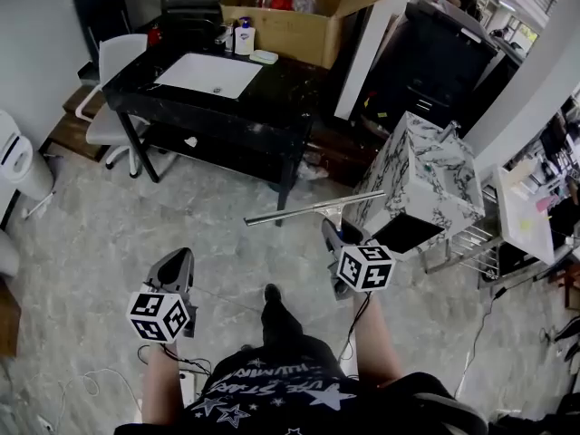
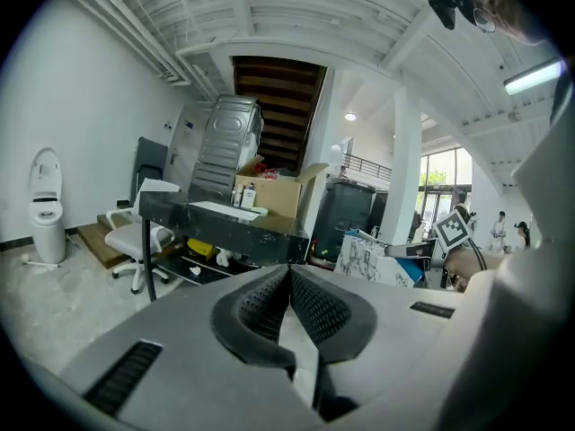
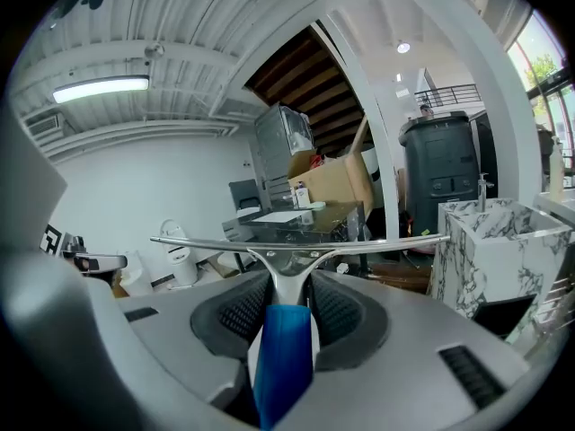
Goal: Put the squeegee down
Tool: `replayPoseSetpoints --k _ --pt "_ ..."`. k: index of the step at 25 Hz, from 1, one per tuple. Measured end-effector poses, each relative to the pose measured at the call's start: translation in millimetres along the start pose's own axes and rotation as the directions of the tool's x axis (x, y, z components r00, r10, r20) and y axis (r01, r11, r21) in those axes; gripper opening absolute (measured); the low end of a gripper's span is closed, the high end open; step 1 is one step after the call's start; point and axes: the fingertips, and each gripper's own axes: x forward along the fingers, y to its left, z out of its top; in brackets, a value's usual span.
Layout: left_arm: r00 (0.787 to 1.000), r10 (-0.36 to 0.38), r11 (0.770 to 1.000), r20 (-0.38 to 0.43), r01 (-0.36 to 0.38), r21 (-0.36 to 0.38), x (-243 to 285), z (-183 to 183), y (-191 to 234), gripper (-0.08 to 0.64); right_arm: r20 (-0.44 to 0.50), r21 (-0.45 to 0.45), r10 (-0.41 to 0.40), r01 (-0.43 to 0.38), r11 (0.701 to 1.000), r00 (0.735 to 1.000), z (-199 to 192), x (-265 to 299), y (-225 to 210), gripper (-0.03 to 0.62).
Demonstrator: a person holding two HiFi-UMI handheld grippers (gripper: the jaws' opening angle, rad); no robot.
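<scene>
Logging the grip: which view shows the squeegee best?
The right gripper view: the squeegee sits dead centre, blue handle clamped in the right gripper. The head view shows only its metal bar from above; the left gripper view, nothing recognisable.

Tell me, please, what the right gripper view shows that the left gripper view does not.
Only the right gripper view: the squeegee, its blue handle gripped between the jaws of the right gripper, with the metal blade bar lying level across the front. Only the left gripper view: the left gripper, jaws together with nothing between them. Both: the black table, the cardboard box, the marbled cabinet and the white toilet.
</scene>
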Motion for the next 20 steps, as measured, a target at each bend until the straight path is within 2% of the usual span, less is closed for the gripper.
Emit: replayPoseSetpoints --k 11,20 --pt "0.999 0.050 0.999 0.014 -0.049 -0.006 145 64 29 0.020 0.007 0.006 0.044 -0.044 0.999 0.999 82 131 -76 0.150" --pt "0.998 0.064 0.998 0.024 -0.064 0.004 221 97 30 0.020 0.020 0.021 0.065 -0.065 0.998 0.998 119 184 -123 0.150"
